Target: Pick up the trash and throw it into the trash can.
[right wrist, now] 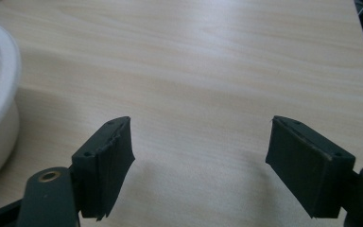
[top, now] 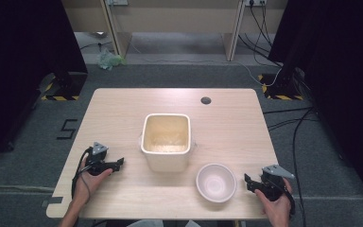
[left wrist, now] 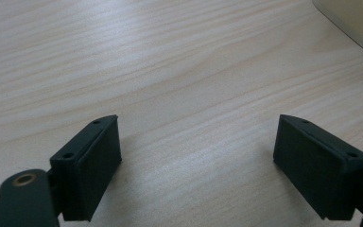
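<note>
High view: my left gripper (top: pixel 119 163) rests on the pale wood worktop (top: pixel 123 113), fingers apart w/ nothing between them, aimed at the cream square plastic tub (top: pixel 166 141), which sits just past the tips, not touching. My right gripper (top: pixel 246 181) lies near the worktop's edge, fingers also apart and empty, tips aimed at the small white round ceramic bowl (top: pixel 216 182) just beyond them. Bowl stands upright, mouth up; being round it has no long axis to line up on. Tub is upright too, mouth up, near-square, so no clear long side; small lugs stick out left and right. Its inside looks yellowish; can't tell if that's contents.

Left gripper view: my left gripper (left wrist: pixel 198 156) shows both fingers wide over bare wood. The tub's wall (left wrist: pixel 354 23) sits ahead of and outside the right-hand finger. Risk, I reckon: pushing straight on would shove the tub rather than grip it.

Right gripper view: my right gripper (right wrist: pixel 201 161) shows fingers wide, bare wood between. The bowl's rim (right wrist: pixel 0 71) lies outside the left-hand finger, ahead. Risk: a pinch on that curved, glossy rim may slip, or tip the bowl toward the worktop's near edge.
</note>
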`<state>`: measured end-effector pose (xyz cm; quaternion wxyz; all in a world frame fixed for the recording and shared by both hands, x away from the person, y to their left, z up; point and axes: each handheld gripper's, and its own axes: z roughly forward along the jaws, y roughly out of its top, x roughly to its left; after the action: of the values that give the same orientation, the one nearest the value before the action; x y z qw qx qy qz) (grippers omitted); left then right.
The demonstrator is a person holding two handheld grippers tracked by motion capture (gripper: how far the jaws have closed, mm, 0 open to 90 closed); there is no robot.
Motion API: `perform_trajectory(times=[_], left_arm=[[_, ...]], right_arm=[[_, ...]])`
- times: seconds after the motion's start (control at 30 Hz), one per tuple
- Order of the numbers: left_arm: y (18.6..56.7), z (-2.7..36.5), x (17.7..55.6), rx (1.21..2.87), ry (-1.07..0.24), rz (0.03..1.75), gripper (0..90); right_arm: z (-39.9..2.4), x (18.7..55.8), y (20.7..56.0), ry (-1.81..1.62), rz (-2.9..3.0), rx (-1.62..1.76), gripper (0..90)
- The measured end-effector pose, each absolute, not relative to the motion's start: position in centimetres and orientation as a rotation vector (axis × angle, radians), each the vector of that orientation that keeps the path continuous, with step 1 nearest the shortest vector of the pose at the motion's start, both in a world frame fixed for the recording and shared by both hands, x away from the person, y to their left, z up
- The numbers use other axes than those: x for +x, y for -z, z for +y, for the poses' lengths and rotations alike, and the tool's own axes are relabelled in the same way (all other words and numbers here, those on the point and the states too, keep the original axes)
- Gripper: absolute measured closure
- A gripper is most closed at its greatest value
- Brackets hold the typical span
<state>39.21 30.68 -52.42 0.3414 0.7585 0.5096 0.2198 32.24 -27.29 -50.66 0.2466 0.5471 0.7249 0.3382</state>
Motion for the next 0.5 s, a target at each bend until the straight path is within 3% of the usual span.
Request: perform_trajectory(times=[0.5], left_arm=[[52.4, 30.7, 39.2, 1.972, -0.572, 1.326, 14.7]], right_arm=[[-24.2, 31.7, 47.5, -1.095, 1.975, 1.393, 22.5]])
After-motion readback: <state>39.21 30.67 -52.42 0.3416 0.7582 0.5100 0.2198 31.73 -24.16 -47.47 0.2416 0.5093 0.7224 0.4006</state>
